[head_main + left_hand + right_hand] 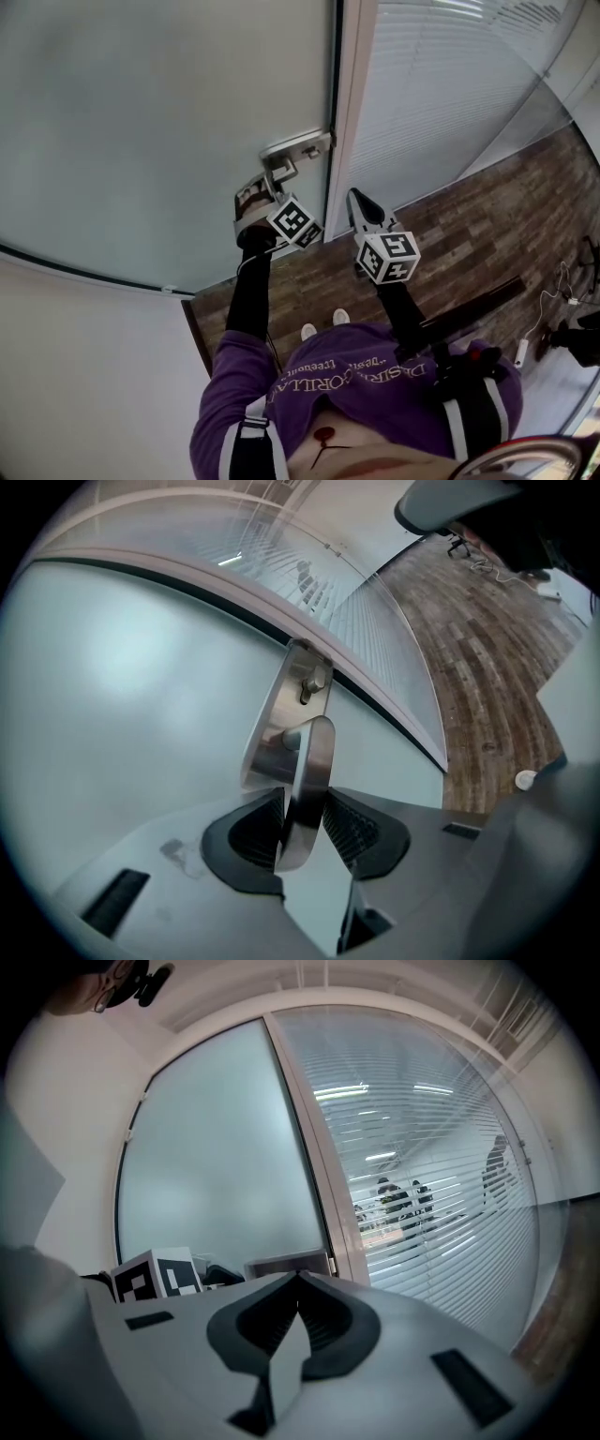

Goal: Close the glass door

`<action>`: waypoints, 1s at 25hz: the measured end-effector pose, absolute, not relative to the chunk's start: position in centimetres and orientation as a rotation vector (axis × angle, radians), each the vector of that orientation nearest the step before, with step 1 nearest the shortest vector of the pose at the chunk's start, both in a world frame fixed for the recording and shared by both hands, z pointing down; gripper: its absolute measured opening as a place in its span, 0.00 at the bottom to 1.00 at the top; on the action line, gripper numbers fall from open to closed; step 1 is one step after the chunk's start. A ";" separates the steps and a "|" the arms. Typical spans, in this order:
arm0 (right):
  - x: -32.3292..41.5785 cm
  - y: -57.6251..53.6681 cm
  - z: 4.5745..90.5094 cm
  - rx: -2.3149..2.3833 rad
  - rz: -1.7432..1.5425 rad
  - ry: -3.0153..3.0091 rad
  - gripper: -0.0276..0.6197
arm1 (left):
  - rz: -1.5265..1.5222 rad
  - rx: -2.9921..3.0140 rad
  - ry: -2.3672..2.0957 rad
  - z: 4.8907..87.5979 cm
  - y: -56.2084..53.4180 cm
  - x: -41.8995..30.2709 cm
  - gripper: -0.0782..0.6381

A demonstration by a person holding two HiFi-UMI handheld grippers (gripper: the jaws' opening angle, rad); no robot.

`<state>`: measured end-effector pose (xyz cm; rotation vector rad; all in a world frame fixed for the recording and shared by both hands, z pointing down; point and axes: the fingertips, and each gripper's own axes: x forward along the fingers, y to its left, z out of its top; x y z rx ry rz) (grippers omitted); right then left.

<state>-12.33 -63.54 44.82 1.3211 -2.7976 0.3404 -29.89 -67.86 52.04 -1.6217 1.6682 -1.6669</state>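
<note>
The left gripper (305,810) is clamped on the lever handle (311,761), whose length runs straight back between its jaws, at the right edge of the glass door (141,122), beside the frame (349,112). The right gripper (356,199), pinched shut and empty, hangs just right.

Wood-plank floor (469,225), white slatted blinds (441,84) beside it, white cable (562,286) at right edge.
</note>
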 end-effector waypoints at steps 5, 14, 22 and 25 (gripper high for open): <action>-12.2 -63.6 44.8 1.323 0.336 -2.795 0.04 | -1.599 -1.619 1.660 51.1 -67.3 -28.9 0.26; -12.8 -61.7 44.1 1.321 0.326 -2.811 0.04 | -1.415 -1.630 1.816 48.4 -61.8 -29.1 0.26; -15.2 -60.5 44.1 1.230 0.314 -2.837 0.04 | -0.992 -1.950 2.189 49.2 -59.1 -29.0 0.11; -15.7 -60.2 43.7 1.219 0.305 -2.847 0.04 | -0.841 -2.044 2.297 49.5 -57.9 -28.9 0.11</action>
